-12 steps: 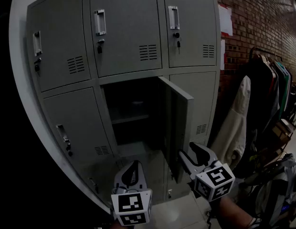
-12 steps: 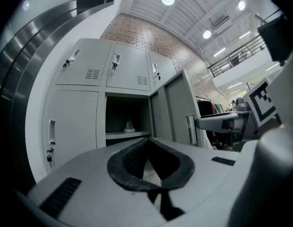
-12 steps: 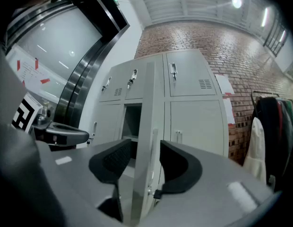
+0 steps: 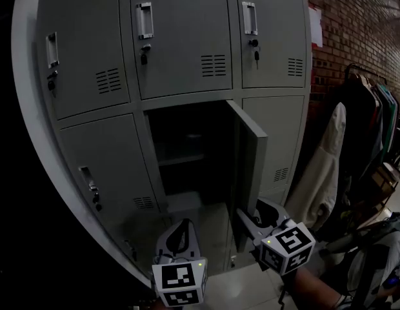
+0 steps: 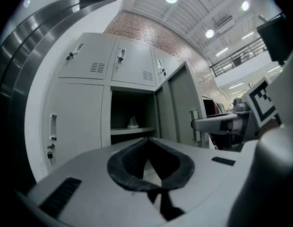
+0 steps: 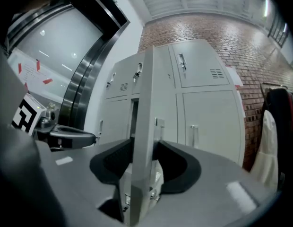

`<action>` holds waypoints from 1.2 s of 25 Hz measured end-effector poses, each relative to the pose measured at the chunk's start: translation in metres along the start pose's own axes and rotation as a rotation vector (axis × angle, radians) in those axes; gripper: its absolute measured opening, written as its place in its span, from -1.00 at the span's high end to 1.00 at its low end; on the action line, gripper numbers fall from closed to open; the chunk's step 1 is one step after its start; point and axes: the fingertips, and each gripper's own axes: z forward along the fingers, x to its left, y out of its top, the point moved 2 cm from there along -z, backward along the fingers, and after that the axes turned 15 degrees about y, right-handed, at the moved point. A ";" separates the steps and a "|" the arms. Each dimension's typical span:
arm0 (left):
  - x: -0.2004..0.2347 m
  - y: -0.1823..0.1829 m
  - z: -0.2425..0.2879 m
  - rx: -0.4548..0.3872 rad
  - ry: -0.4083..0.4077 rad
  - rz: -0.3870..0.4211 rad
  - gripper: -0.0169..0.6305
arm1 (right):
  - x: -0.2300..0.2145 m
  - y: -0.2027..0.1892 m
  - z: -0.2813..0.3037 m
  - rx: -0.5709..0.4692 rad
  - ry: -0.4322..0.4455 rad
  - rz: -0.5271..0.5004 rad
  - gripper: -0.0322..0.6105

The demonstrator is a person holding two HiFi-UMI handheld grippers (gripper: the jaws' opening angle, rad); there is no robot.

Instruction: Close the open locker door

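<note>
The grey locker bank has one lower middle door swung out to the right, showing a dark compartment with a shelf. My right gripper is open at the door's lower free edge. In the right gripper view the door edge runs upright between the two pads of my right gripper; I cannot see them pressing on it. My left gripper hangs shut and empty below the compartment. In the left gripper view the left gripper points at the open compartment.
A small pale object lies on the shelf inside. The other locker doors are closed, with handles and keys. A clothes rack with a white garment and dark coats stands right of the lockers, against a brick wall.
My right gripper has slid left and a little nearer, so the door's lower edge now sits between its jaws. The door angle looks the same. The left gripper has barely moved.
</note>
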 end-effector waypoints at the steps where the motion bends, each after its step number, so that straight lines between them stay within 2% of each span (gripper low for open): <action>1: 0.004 -0.001 0.001 0.003 0.005 -0.001 0.93 | 0.008 0.000 0.007 0.006 0.022 -0.007 0.38; 6: 0.029 -0.006 0.010 0.002 0.020 -0.001 0.93 | 0.042 -0.003 0.055 0.033 0.096 -0.047 0.40; 12: 0.081 -0.009 0.038 0.007 0.067 -0.005 0.93 | 0.063 -0.005 0.122 0.060 0.150 -0.066 0.46; 19: 0.129 -0.020 0.089 0.017 0.080 -0.013 0.93 | 0.061 -0.007 0.198 0.070 0.132 -0.082 0.47; 24: 0.143 -0.025 0.126 0.015 0.063 -0.008 0.93 | 0.047 -0.011 0.241 0.083 0.123 -0.101 0.45; 30: 0.153 -0.028 0.162 0.016 0.049 -0.008 0.93 | 0.028 -0.014 0.279 0.099 0.109 -0.115 0.54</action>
